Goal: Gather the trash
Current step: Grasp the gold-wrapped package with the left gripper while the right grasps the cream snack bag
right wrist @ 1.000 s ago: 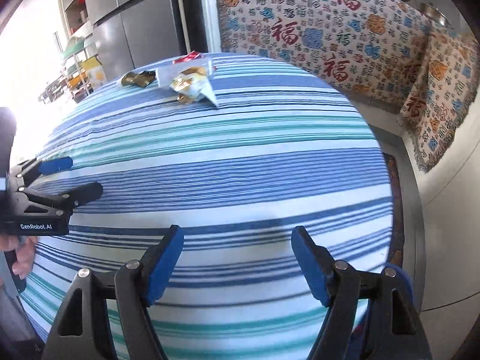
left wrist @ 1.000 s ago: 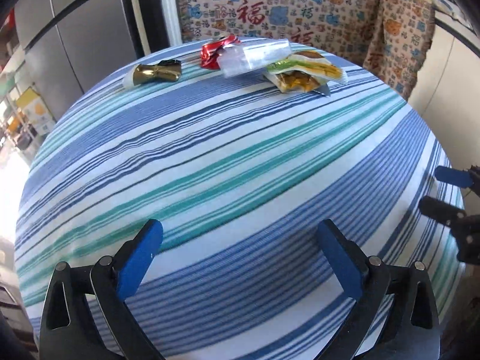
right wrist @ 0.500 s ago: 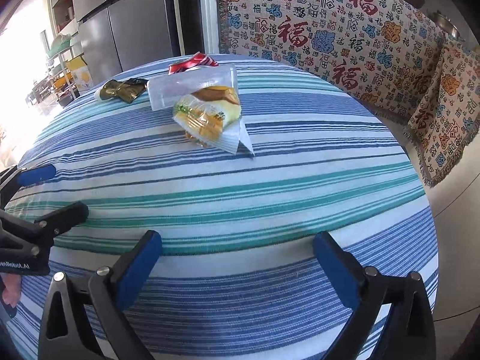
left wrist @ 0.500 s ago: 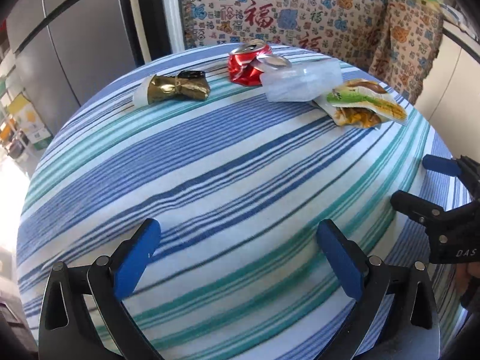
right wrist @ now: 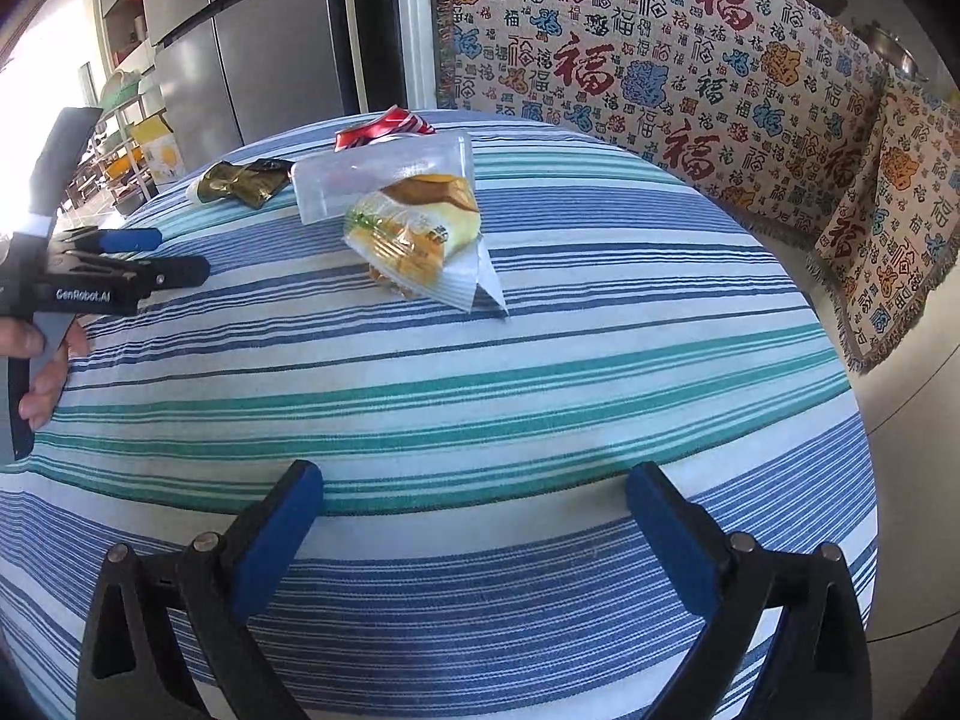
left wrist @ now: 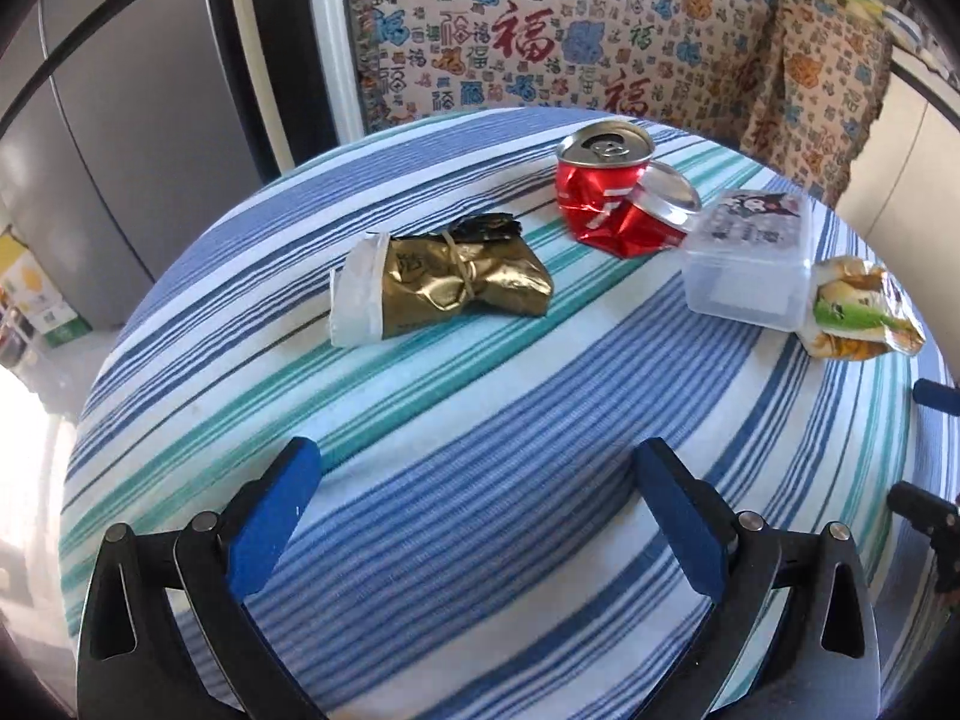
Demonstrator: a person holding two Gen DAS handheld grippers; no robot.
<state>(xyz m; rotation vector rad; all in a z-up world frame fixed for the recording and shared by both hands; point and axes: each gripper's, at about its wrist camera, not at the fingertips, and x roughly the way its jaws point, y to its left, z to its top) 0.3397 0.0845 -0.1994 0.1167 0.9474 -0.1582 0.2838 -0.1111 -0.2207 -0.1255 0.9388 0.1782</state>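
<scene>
Trash lies at the far side of a round striped table (left wrist: 480, 420). A gold wrapper (left wrist: 444, 285) with a white end lies nearest my left gripper (left wrist: 480, 474), which hangs open and empty over the cloth short of it. A crushed red can (left wrist: 612, 198) lies behind, with a clear plastic box (left wrist: 747, 258) and a yellow-green snack bag (left wrist: 858, 318) to the right. My right gripper (right wrist: 474, 492) stands wide open and empty, well short of the snack bag (right wrist: 414, 240) and the clear box (right wrist: 372, 180).
A patterned cloth (right wrist: 660, 60) drapes the seat behind the table. Steel fridge doors (left wrist: 120, 150) stand at the far left. A hand (right wrist: 36, 372) holds the left gripper (right wrist: 150, 252) at the table's left in the right wrist view. Bare striped cloth spreads between both grippers and the trash.
My left gripper has moved closer to the trash, so the gold wrapper and the can now loom larger. My right gripper opened wider and came nearer, then held still.
</scene>
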